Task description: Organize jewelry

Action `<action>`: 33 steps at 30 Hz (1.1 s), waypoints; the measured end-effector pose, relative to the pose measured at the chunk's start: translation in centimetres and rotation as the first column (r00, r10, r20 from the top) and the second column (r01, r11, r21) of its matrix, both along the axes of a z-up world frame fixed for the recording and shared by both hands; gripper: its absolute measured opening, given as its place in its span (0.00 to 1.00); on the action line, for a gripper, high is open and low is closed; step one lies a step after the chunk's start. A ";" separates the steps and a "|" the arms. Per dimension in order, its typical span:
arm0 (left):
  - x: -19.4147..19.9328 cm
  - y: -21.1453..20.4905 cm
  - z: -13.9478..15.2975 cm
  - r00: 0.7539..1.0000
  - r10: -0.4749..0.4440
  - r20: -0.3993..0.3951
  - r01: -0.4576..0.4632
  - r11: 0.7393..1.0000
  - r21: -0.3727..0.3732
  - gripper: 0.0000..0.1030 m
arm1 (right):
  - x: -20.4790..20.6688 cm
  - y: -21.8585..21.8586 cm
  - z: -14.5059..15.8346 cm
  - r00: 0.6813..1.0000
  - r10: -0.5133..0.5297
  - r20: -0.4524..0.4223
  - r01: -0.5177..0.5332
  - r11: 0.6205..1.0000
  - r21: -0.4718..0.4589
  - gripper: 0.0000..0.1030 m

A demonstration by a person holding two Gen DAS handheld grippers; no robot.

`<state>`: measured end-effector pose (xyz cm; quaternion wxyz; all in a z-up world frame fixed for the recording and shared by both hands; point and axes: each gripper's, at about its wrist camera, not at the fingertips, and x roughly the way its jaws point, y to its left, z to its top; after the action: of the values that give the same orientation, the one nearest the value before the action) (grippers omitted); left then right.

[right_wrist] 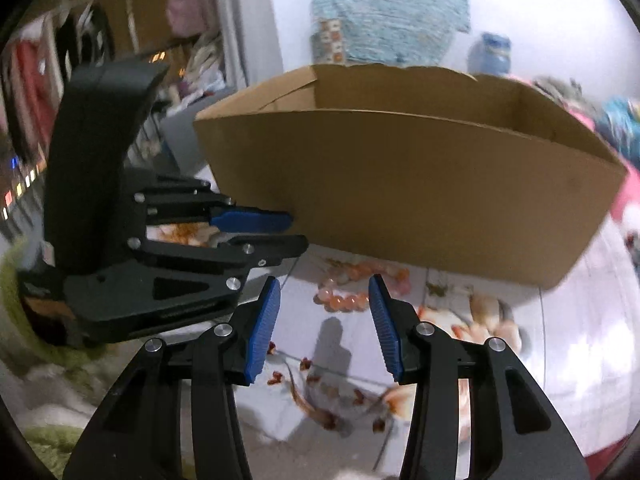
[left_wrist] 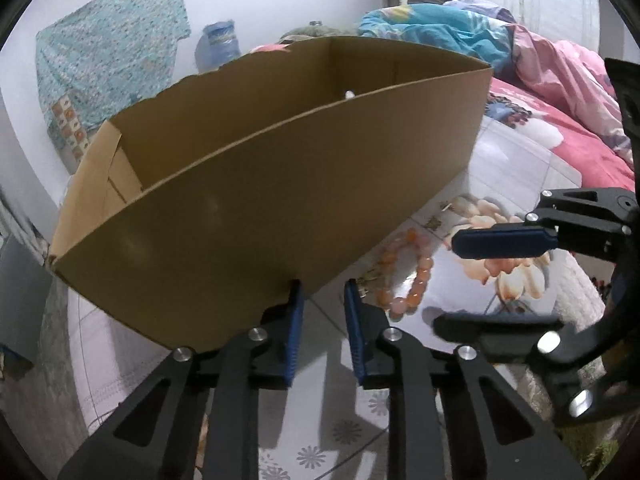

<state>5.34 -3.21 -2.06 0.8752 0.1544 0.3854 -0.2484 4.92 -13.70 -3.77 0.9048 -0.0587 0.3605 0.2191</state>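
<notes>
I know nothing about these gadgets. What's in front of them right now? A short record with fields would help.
setting: bed with floral sheet
container: open cardboard box, top flaps gone, far rim torn
jewelry: orange bead bracelet on the sheet beside the box's near wall
left gripper: jaws narrow, nothing between them, near the box's lower edge
right gripper: jaws apart, pointing at the beads, not gripping
background: teal cloth on the wall
</notes>
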 end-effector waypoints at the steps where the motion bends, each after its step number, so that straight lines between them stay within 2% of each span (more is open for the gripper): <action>1: 0.0 0.2 0.0 1.000 0.006 -0.003 -0.006 1.000 -0.002 0.19 | 0.0 0.5 -0.2 1.000 0.010 0.005 -0.010 1.000 -0.027 0.42; 4: -0.2 0.5 -0.2 1.000 0.016 -0.009 -0.016 1.000 -0.007 0.18 | 0.3 1.2 -0.8 1.000 0.027 0.006 -0.026 0.995 -0.097 0.42; 6: -0.3 0.7 -0.2 1.000 0.018 -0.011 -0.018 1.000 -0.013 0.18 | 0.6 1.6 -1.2 0.999 0.032 -0.009 -0.033 0.992 -0.123 0.34; 8: -0.4 0.8 -0.3 1.000 0.020 -0.014 -0.021 1.000 -0.019 0.18 | 1.0 1.7 -1.6 0.999 0.025 -0.031 -0.029 0.989 -0.142 0.31; 10: -0.4 0.8 -0.4 1.000 0.020 -0.020 -0.021 0.999 -0.029 0.19 | 1.0 1.6 -1.7 0.999 0.018 -0.037 -0.024 0.987 -0.158 0.24; 11: -0.4 0.9 -0.5 1.000 0.021 -0.021 -0.021 0.999 -0.032 0.18 | 0.9 1.5 -1.7 0.999 0.010 -0.036 -0.015 0.986 -0.163 0.15; 12: -0.4 0.9 -0.5 1.000 0.021 -0.023 -0.022 0.999 -0.034 0.18 | 0.9 1.3 -1.6 0.999 0.002 -0.039 -0.008 0.987 -0.161 0.11; 15: -0.5 1.2 -0.8 0.999 0.022 -0.028 -0.023 0.999 -0.040 0.18 | 0.6 -0.2 -1.3 0.997 -0.022 -0.072 0.014 0.994 -0.108 0.00; 17: -0.6 1.4 -0.8 0.999 0.025 -0.029 -0.027 0.999 -0.046 0.18 | 0.3 -0.9 -1.2 0.995 -0.033 -0.096 0.025 0.996 -0.084 0.00; 22: -0.7 2.0 -0.7 0.999 0.033 -0.040 -0.036 0.997 -0.072 0.18 | -0.6 -1.3 -1.6 0.989 -0.035 -0.144 0.022 0.996 -0.090 0.00; 25: -0.9 2.4 -0.4 0.998 0.021 -0.057 -0.027 0.993 -0.114 0.19 | -1.4 -1.5 -1.2 0.989 -0.030 -0.144 0.020 0.997 -0.074 0.00; 29: -1.5 1.8 0.6 0.997 -0.049 -0.053 0.038 0.980 -0.194 0.18 | -2.6 -3.2 -0.2 0.990 -0.073 -0.122 0.068 0.997 -0.042 0.02; 31: -2.1 0.4 1.0 0.993 -0.111 -0.037 0.101 0.976 -0.195 0.19 | -2.9 -4.9 0.4 0.986 -0.118 -0.114 0.116 0.993 -0.028 0.04; 33: -2.5 -1.0 1.1 0.987 -0.157 -0.027 0.149 0.971 -0.185 0.27 | -3.5 -6.4 0.8 0.982 -0.155 -0.108 0.155 0.988 -0.010 0.10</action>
<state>2.89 -4.18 -0.99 0.8557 0.0979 0.3660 -0.3525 1.43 -20.07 -3.01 0.8981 -0.0191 0.4128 0.1507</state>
